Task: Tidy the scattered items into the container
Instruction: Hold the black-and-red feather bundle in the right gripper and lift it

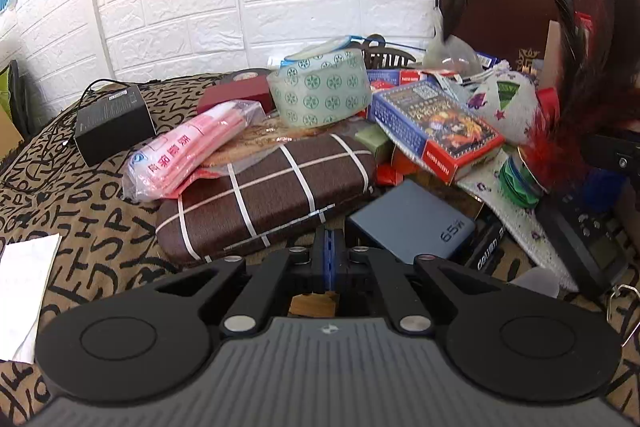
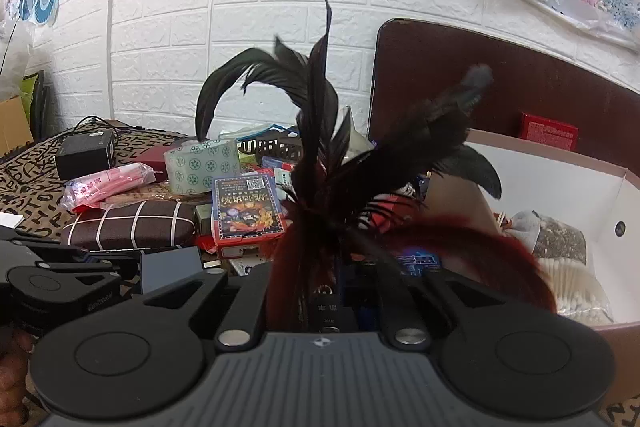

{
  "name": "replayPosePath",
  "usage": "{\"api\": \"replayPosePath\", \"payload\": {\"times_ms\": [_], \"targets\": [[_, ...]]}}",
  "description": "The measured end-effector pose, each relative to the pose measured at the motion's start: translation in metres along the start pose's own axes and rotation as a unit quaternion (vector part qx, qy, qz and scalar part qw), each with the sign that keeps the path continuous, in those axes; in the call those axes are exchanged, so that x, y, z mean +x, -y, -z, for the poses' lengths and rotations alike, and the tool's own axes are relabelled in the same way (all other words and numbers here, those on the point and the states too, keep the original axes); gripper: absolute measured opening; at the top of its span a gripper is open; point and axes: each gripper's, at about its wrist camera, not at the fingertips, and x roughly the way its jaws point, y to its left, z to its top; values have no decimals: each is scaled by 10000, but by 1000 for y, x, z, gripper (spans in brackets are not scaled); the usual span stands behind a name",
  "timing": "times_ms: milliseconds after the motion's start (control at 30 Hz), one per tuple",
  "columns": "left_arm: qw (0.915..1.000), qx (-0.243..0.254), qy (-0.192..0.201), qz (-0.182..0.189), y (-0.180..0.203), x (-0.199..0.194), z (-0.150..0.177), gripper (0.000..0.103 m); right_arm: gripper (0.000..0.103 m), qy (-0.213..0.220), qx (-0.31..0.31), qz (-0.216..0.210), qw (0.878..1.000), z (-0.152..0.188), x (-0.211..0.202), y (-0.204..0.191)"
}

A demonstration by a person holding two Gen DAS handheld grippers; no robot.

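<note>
The left gripper [image 1: 329, 247] is hovering low over the patterned cloth [image 1: 80, 195], its fingers pressed together with nothing between them, just in front of a brown checked case [image 1: 264, 195] and a blue-grey power bank [image 1: 412, 223]. The right gripper [image 2: 332, 291] is carrying a feather shuttlecock [image 2: 320, 155]; black and dark red plumes are fanning up and out in front of its camera, and the base is sitting between the fingers, though the feathers are hiding the pads, so I cannot tell whether they are pinching it. In the left view the same feathers [image 1: 572, 75] are hanging at the right edge, above a green ribbon spool [image 1: 520, 179]. The pile of scattered things is lying on the cloth: a pink packet [image 1: 188, 151] resting on the case, a tape roll [image 1: 320, 91] behind it, a card box [image 1: 436, 127] tilted beside the tape, and a black adapter [image 1: 114, 123] well apart to the left. The container, a white-lined box [image 2: 580, 179], is standing to the right of the pile against a dark board [image 2: 500, 79], and it is already holding a bag of cotton swabs [image 2: 576, 287] and a grey pouch [image 2: 556, 239].
</note>
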Motion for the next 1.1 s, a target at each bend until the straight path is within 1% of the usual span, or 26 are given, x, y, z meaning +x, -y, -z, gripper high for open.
{"api": "replayPosePath", "payload": {"times_ms": [33, 100, 133, 200, 267, 367, 433, 500, 633, 833, 967, 1033, 1100], "targets": [[10000, 6, -8, 4, 0, 0, 1, 5, 18, 1, 6, 1, 10000, 0, 0, 0], [10000, 39, -10, -8, 1, 1, 3, 6, 33, 18, 23, 1, 10000, 1, 1, 1], [10000, 55, -16, -11, 1, 1, 4, 6, 38, 26, 35, 1, 10000, 1, 1, 1], [10000, 47, -26, 26, 1, 2, 6, 6, 58, 52, 58, -73, 9999, 0, 4, 0], [10000, 73, -19, 48, 2, 3, 8, 6, 65, 89, 26, -83, 9999, 0, 6, -2], [9999, 142, 4, 46, 4, 3, 9, 6, 69, 74, -12, -147, 9999, -1, 11, -6], [9999, 150, 18, 59, 4, 3, 9, 8, 74, 94, -17, -179, 9998, 0, 13, -9], [9999, 152, 26, 25, 6, 4, 8, 8, 82, 102, -69, -191, 9997, 1, 16, -11], [9999, 125, 41, -2, 6, 5, 9, 8, 86, 153, -101, -167, 9997, 1, 19, -11], [9999, 93, 40, 3, 6, 8, 8, 8, 89, 170, -41, -201, 9996, -1, 25, -9], [9998, 153, 61, -55, 9, 10, 8, 8, 93, 216, 6, -208, 9996, 3, 27, -10], [9999, 142, 61, -60, 10, 11, 7, 8, 93, 228, -5, -203, 9995, 3, 30, -8], [9999, 116, 52, -46, 10, 12, 6, 8, 86, 207, -35, -215, 9995, 1, 34, -7]]}}
